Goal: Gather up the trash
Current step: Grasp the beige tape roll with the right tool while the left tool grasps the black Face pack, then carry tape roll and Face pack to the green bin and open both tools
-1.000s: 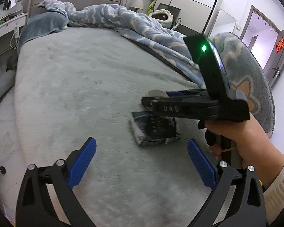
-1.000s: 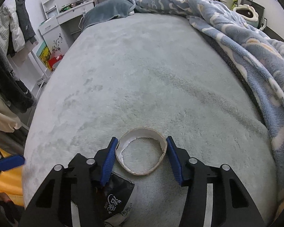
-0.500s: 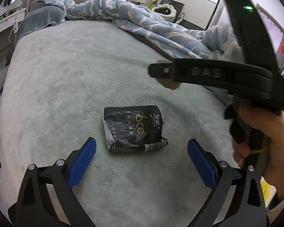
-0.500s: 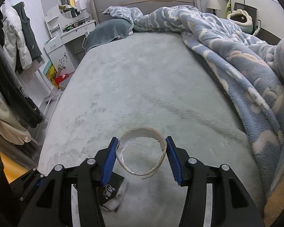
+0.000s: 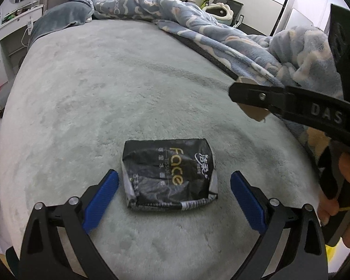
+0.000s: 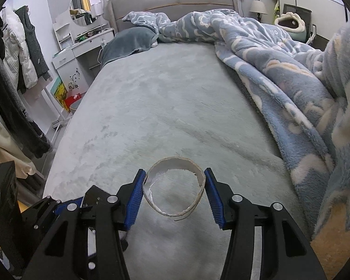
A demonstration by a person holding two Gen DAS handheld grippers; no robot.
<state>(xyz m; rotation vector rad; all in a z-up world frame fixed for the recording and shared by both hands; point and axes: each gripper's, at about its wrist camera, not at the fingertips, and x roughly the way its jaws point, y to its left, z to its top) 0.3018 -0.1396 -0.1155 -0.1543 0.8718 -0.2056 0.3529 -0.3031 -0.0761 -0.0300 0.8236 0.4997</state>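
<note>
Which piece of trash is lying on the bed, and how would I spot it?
On the wide grey bed, near its foot, lies a crumpled black tissue packet between the open blue fingers of the left gripper. Gold "Face" lettering marks it.

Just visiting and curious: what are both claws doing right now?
Right gripper shut on cardboard ring. Left gripper open, straddling black tissue pack on bed. Nothing in the way.
</note>
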